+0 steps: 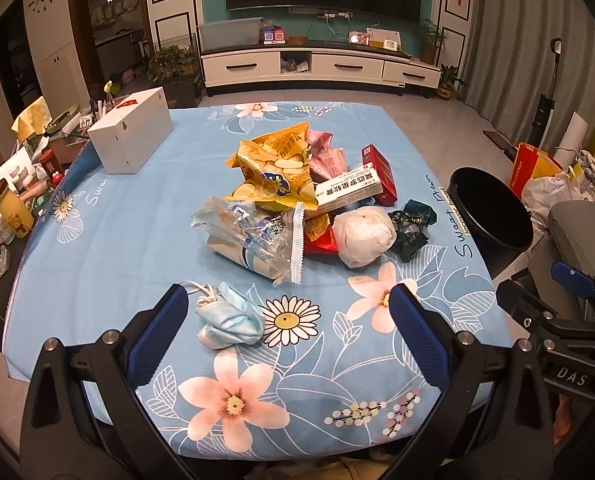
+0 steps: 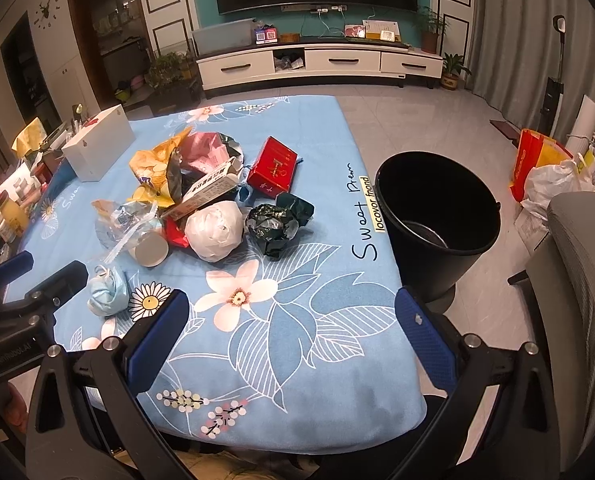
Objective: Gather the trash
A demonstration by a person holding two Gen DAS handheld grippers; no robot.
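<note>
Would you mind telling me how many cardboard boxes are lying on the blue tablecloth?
3: a large white box at the far left corner, a red box at the pile's far right, and a long white carton lying on the pile. The pile may hide more.

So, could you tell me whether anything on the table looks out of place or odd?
Only the trash itself: a heap of wrappers and boxes mid-table, and a crumpled blue face mask lying apart, nearer the open left gripper. The black bin stands upright beside the table.

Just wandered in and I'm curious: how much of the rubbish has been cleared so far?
Nothing looks done: the black plastic bin seems empty. Both grippers, left and right, are open, holding nothing. The crumpled blue face mask, white paper ball and wrapper pile remain.
</note>
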